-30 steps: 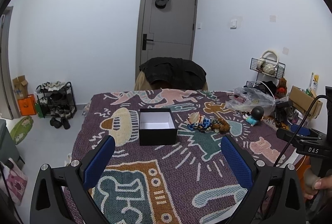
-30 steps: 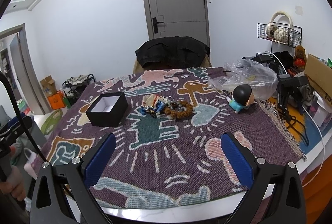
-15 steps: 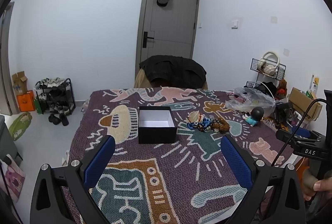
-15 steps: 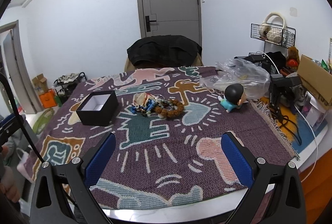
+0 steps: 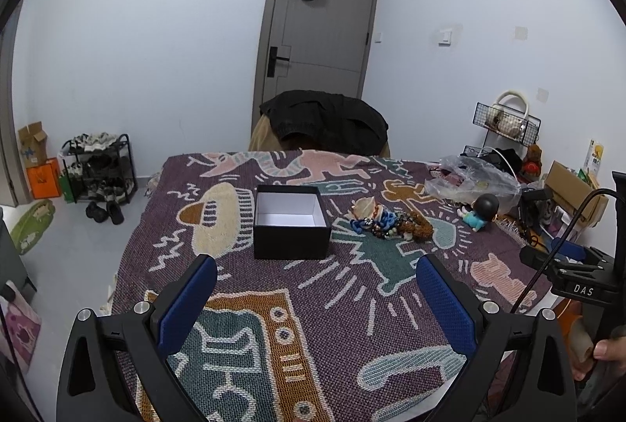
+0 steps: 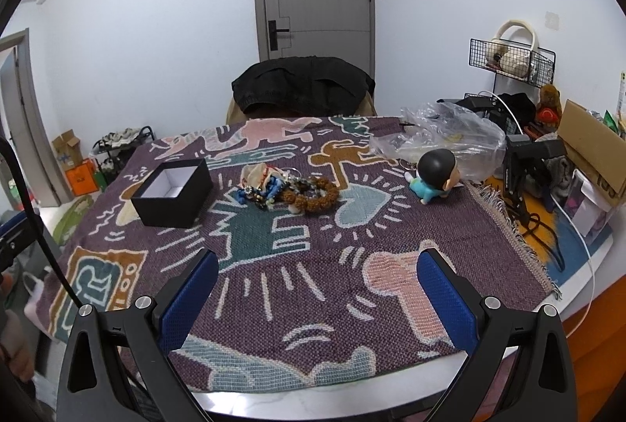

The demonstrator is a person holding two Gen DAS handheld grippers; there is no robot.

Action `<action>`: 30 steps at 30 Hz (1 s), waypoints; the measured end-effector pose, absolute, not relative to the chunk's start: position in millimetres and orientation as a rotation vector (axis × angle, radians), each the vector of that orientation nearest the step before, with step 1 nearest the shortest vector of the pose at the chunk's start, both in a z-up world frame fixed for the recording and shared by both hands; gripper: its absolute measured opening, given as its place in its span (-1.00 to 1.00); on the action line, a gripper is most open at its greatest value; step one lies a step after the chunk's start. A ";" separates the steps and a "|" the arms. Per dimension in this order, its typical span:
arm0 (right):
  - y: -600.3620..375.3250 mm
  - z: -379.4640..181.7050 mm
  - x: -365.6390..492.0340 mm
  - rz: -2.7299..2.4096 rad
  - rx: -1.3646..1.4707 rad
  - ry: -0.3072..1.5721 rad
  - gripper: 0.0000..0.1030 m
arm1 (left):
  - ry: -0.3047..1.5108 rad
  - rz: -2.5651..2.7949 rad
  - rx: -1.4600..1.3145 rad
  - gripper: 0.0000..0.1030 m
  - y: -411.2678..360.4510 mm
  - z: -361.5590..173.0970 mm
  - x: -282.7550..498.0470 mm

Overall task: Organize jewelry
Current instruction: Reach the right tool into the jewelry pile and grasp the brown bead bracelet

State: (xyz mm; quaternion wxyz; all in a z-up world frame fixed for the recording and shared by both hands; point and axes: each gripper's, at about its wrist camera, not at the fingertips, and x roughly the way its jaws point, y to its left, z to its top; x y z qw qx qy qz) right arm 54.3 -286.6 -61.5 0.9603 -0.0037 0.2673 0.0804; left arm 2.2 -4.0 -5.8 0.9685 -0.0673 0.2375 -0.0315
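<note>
A pile of beaded jewelry (image 5: 389, 222) (image 6: 289, 189), with a brown bead bracelet (image 6: 319, 195) and blue beads, lies mid-table on a patterned purple cloth (image 5: 313, 304) (image 6: 313, 265). Left of the pile stands an open black box (image 5: 290, 221) (image 6: 172, 193) with a white, bare inside. My left gripper (image 5: 315, 298) is open near the table's front edge, well short of the box. My right gripper (image 6: 317, 295) is open too, over the front edge and far from the pile. Neither holds anything.
A small doll with a black head (image 6: 430, 177) (image 5: 479, 212) lies right of the jewelry, beside a clear plastic bag (image 6: 442, 140). A chair with a black jacket (image 5: 324, 121) stands behind the table. Cardboard boxes (image 6: 590, 144) and clutter crowd the right; a shoe rack (image 5: 98, 167) stands at the left.
Both grippers have shifted a little: the views have tilted and drifted, the right one leftwards along the table. Both stay open; the jewelry and box have not moved.
</note>
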 end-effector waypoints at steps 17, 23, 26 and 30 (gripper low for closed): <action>-312.8 -68.4 109.4 0.239 0.128 0.624 0.64 | 0.511 -0.170 -0.119 0.73 -26.0 -10.2 62.2; -326.6 -86.8 147.5 0.262 0.265 0.731 0.15 | 0.550 -0.222 -0.122 0.42 -36.8 -10.7 96.1; -334.2 -98.1 167.3 0.276 0.346 0.766 0.00 | 0.582 -0.247 -0.117 0.27 -44.4 -13.2 116.2; -343.8 -109.5 190.4 0.281 0.447 0.784 -0.02 | 0.617 -0.277 -0.105 0.20 -56.5 -19.3 136.1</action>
